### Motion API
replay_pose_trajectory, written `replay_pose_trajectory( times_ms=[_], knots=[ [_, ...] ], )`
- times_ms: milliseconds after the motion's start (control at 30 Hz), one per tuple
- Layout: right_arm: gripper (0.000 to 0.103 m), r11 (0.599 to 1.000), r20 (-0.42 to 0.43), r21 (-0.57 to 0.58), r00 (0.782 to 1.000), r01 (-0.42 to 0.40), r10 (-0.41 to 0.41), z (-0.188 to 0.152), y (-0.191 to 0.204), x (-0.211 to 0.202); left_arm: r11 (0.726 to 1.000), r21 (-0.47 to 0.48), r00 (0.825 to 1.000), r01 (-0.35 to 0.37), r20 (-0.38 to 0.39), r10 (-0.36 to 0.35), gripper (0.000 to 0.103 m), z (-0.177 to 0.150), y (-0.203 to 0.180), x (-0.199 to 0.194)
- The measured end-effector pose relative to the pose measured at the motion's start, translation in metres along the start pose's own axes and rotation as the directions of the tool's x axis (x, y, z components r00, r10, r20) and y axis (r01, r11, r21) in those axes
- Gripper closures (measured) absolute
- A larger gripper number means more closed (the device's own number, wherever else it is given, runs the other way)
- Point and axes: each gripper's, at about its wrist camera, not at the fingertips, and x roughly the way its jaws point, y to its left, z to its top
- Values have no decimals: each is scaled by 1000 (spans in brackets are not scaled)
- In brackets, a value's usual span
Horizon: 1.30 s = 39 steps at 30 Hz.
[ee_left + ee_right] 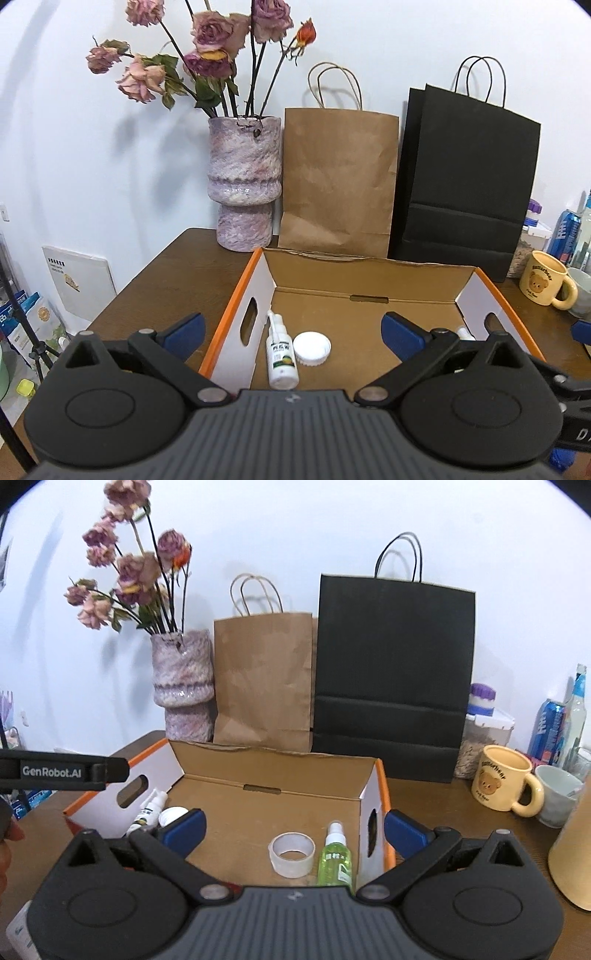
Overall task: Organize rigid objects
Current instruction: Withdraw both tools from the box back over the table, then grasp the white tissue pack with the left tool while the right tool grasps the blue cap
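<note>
A cardboard box [369, 291] with orange rims sits open on a brown table [159, 280]. Both grippers hover over its near edge, each spread wide with nothing between the blue pads.

The left gripper [293, 332] looks down at the box's left end. There a white spray bottle [281, 354] lies flat on the floor close to the left wall, nozzle pointing far. A white lid [312, 348] lies just beside it on the right — touching or nearly so.

The right gripper [293, 825] is over the box's right end. A tape roll [291, 854] lies on the floor there, and a green spray bottle [335, 856] lies just right of it, against the right wall, nozzle pointing far. In this view the white bottle and lid show at the far left, partly hidden behind the left pad [186, 829].

Behind the box, along the wall, stand a vase [243, 181] of dried roses, a brown bag [338, 181] and a black bag [465, 181] — left to right. On the table right of the box are a yellow bear mug [504, 784], a pale cup [559, 794] just beside it, a blue can [548, 731] and a clear bottle [578, 716].
</note>
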Motion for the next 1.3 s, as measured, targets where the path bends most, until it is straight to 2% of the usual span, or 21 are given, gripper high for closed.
replay_pose_trajectory(
  times_ms=[233, 733, 1033, 1133, 1233, 1300],
  knots=[
    [0, 999, 50, -15, 998, -33, 34, -20, -10, -37, 1000, 14, 1000, 8, 17, -8, 0, -16, 2, -32],
    [0, 998, -75, -11, 995, 68, -69, -92, -53, -83, 999, 31, 1000, 10, -21, -9, 0, -72, 15, -79],
    [0, 994, -164, 7, 980, 111, -109, -118, -75, -65, 1000, 26, 998, 5, -59, -4, 0, -96, 26, -88],
    [3, 994, -181, -2, 977, 112, -110, -119, -76, -53, 1000, 27, 998, 2, -69, 0, 0, -101, 28, -90],
    [13, 994, -206, 3, 973, 106, -103, -118, -78, -42, 999, 33, 997, 4, -80, -2, 0, -105, 29, -91],
    [33, 996, -216, 25, 973, 85, -78, -118, -81, -38, 999, 35, 996, 6, -87, -2, 0, -107, 29, -90]
  ],
)
